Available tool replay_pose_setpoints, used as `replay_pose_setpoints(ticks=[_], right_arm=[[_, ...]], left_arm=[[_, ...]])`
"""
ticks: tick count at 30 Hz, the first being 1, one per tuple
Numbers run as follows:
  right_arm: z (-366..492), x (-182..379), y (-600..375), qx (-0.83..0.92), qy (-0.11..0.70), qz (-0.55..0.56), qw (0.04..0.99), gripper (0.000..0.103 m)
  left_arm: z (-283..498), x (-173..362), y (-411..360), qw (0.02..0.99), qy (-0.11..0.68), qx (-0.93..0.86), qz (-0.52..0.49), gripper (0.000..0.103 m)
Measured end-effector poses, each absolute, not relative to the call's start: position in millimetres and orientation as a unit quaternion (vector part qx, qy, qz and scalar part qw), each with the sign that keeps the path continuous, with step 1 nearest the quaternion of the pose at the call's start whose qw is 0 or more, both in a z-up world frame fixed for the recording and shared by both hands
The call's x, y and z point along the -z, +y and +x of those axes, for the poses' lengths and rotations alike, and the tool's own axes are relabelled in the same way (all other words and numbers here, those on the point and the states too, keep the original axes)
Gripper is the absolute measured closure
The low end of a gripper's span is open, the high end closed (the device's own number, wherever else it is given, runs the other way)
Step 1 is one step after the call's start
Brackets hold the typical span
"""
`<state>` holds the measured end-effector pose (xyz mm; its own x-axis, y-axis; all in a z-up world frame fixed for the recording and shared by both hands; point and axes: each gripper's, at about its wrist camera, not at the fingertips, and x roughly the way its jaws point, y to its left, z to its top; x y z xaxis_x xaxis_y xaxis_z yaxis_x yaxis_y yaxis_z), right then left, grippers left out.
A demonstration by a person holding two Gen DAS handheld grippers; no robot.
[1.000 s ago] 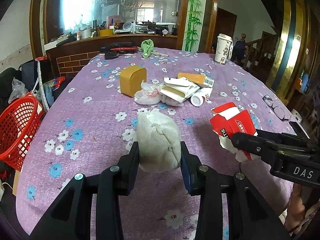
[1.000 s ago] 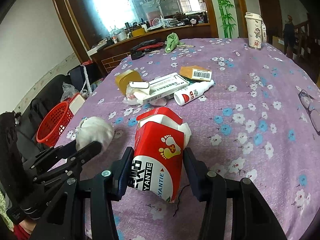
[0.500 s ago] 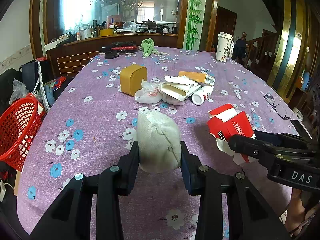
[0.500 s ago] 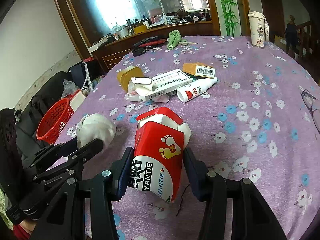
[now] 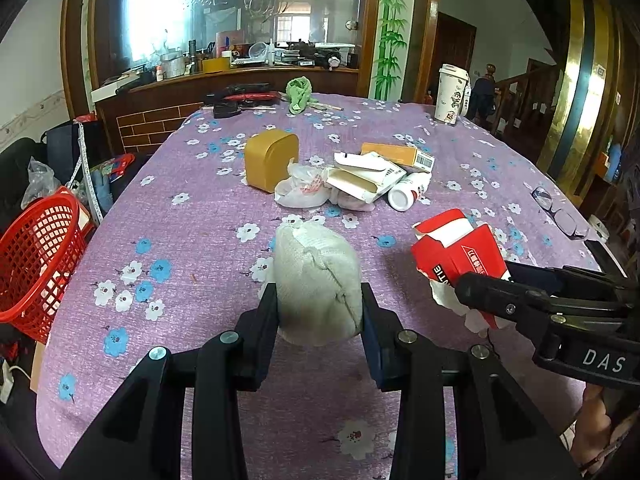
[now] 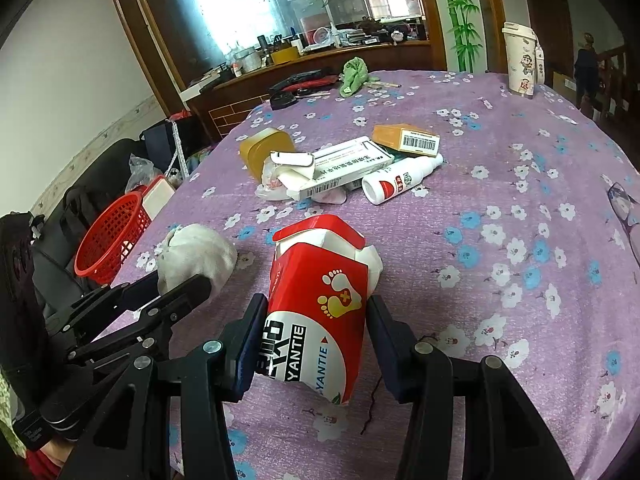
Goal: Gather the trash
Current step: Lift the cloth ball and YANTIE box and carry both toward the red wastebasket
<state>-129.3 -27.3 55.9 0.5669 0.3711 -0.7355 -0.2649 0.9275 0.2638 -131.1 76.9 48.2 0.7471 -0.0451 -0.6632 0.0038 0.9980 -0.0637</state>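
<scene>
Both loads have lifted slightly and drawn back from the litter pile since a second ago. Left hand-held gripper [image 5: 320, 312] is clamped on the white wad [image 5: 316, 280]; right hand-held gripper [image 6: 316, 340] squeezes the red carton [image 6: 320, 304] by its flat sides, open flap pointing away. Each is carried above the purple bench [image 5: 192, 216], near the red basket [image 5: 36, 256] standing off the bench's left edge, likely so both can be dropped there together.

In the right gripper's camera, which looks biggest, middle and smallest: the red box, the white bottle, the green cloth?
1. Red box, though it is nearest the camera, so that inflates it.
2. White bottle.
3. Green cloth, farthest away.
</scene>
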Motion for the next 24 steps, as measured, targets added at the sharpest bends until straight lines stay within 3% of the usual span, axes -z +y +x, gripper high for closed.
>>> replay_pose_setpoints(ticks=[24], right_arm=[[-126,-64,0,-0.199,0.431,0.04,0.879,0.049]], left_arm=[[-143,-59,105,0.942,0.334,-0.025,-0.037,0.066]])
